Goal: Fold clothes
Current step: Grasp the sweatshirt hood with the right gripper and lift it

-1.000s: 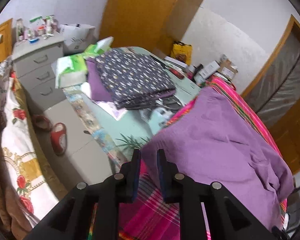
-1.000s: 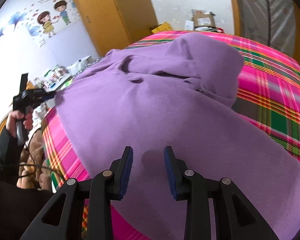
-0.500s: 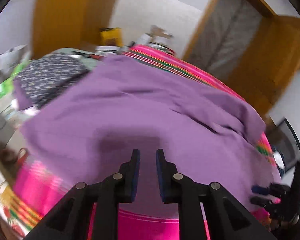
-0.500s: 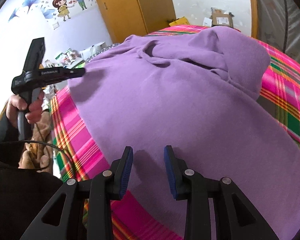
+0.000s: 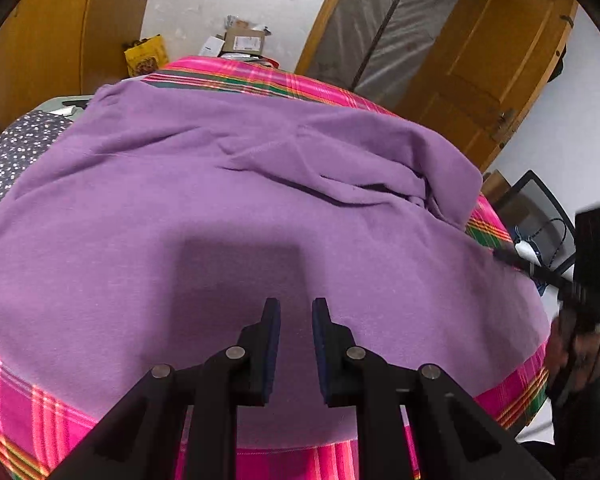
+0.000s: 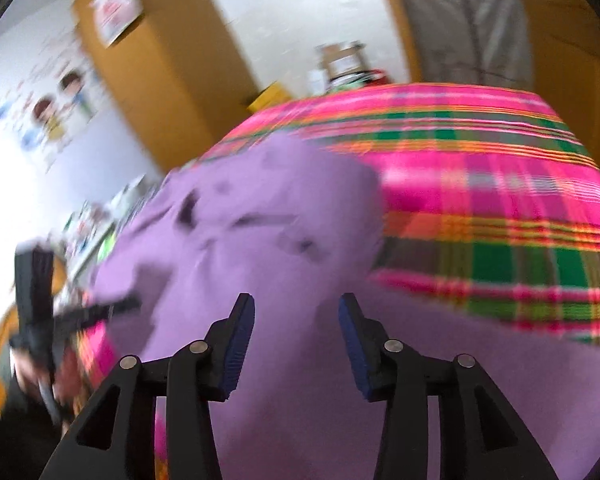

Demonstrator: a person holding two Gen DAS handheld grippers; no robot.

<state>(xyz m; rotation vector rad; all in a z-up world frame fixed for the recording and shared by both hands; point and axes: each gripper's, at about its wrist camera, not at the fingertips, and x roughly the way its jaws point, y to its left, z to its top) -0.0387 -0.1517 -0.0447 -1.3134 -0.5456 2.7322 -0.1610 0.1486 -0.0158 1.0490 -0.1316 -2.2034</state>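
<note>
The purple garment lies spread over the pink plaid cover of the bed, its near hem running along the edge closest to the person and its far part rumpled, with a loose flap and creases bunched toward the right side in the left wrist view. That flap may be a sleeve or a hood; the folds hide which. No crisp fold line shows anywhere on the garment, so the folding looks to be at its start: the cloth is laid out roughly flat, and smoothing the bunched part and bringing the sides in are all still to do, as far as these views let one judge. The left gripper hovers over the near middle of the cloth with its jaws a narrow gap apart and nothing between them. The right gripper hangs above the garment's near right portion, its jaws opening wide, with only bare cloth seen beyond the gap and nothing pinched; this view is smeared by motion, so fine contact cannot be ruled out. Neither tool has hold of the fabric. A dark dotted cloth sits beside the bed's left edge, apart from the work.
</note>
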